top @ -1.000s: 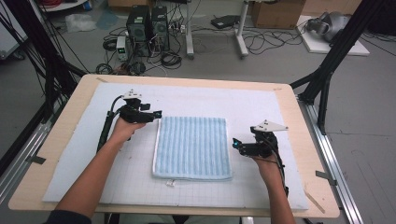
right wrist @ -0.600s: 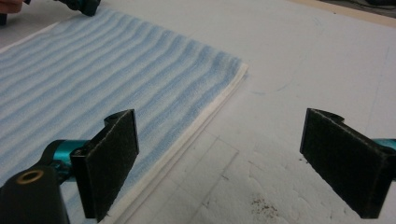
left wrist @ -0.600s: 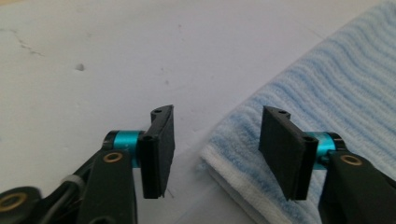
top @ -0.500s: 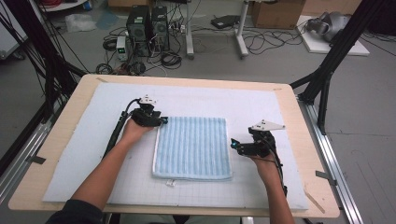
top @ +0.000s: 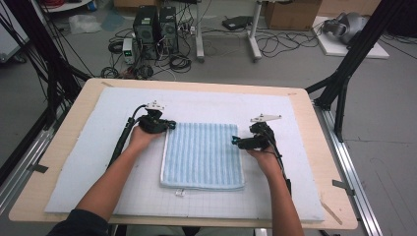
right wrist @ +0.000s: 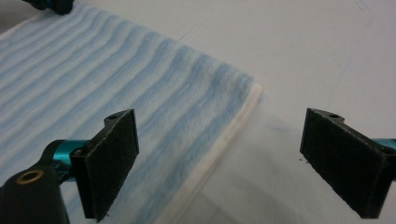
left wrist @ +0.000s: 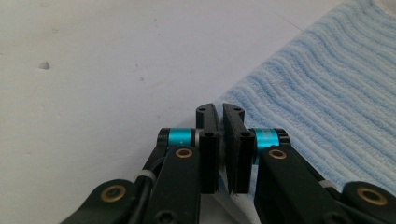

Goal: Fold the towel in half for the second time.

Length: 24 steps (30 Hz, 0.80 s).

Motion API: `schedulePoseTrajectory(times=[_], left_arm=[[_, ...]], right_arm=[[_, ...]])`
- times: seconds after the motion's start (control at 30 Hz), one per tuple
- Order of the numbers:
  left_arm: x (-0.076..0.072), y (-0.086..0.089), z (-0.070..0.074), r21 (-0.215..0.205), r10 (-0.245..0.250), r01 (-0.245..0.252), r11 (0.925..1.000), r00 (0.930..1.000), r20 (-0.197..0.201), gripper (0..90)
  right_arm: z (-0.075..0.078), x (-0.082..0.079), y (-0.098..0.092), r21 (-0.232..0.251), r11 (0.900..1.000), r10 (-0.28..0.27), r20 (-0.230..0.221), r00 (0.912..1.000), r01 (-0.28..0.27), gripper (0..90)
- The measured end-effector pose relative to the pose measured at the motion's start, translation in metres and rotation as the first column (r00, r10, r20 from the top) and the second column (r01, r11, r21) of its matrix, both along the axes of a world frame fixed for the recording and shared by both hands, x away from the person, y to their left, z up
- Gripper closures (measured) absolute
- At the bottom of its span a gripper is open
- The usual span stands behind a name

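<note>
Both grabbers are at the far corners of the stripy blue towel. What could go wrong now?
1. The left hand-held gripper has just closed at the towel corner, but any cloth between its jaws is hard to see, so the corner might slip out when lifted.
2. The right hand-held gripper is open, straddling its corner. If it closes too high, it may miss the cloth.
3. Lifting one side first could crumple the towel across the white mat.

Left tool (left wrist: 220, 154) jaws just closed together, right tool (right wrist: 219, 163) jaws wide apart.
</note>
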<state>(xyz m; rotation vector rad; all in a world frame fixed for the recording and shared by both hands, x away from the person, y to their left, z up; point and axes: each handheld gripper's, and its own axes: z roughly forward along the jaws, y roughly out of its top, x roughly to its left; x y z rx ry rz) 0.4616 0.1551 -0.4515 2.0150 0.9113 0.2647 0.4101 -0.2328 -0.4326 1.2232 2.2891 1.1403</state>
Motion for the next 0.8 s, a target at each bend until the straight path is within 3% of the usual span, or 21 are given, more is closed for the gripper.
schedulePoseTrajectory(times=[0.13,0.27,0.4,0.43,0.47,0.57,0.63,0.8], left_arm=[[0.001,0.001,0.0,-0.008,0.004,-0.004,1.0,1.0,-0.006,85.2],[0.001,0.001,0.0,-0.016,0.013,-0.014,0.9998,0.9997,-0.02,85.3],[0.001,0.001,-0.001,-0.026,0.022,-0.022,0.9994,0.9993,-0.029,85.6],[0.001,0.002,-0.001,-0.026,0.024,-0.024,0.9994,0.9992,-0.033,85.7],[0.001,0.002,0.0,-0.025,0.027,-0.027,0.9993,0.9991,-0.032,85.9],[0.003,0.004,0.003,-0.053,0.058,-0.058,0.9969,0.9983,0.001,86.7],[0.007,0.006,0.008,-0.089,0.074,-0.071,0.9935,0.997,0.025,86.8],[0.013,0.005,0.026,-0.155,0.089,-0.077,0.9849,0.9937,0.068,86.9]], right_arm=[[-0.005,0.025,0.01,-0.06,0.998,0.002,-0.04,0.9992,-0.004,12.7],[-0.006,0.044,0.016,-0.074,0.997,0.011,-0.061,0.9981,-0.016,26.1],[-0.008,0.049,0.021,-0.104,0.993,0.054,-0.077,0.9956,-0.062,52.9],[-0.007,0.049,0.021,-0.095,0.993,0.059,-0.083,0.9948,-0.067,70.4],[-0.006,0.048,0.022,-0.076,0.992,0.09,-0.095,0.9914,-0.098,78.2],[-0.003,0.047,0.028,-0.141,0.986,0.089,-0.051,0.9948,-0.095,82.6],[-0.001,0.047,0.028,-0.148,0.987,0.067,-0.02,0.9975,-0.07,83.0],[0.01,0.047,0.022,-0.084,0.996,0.009,0.094,0.9955,-0.001,83.0]])
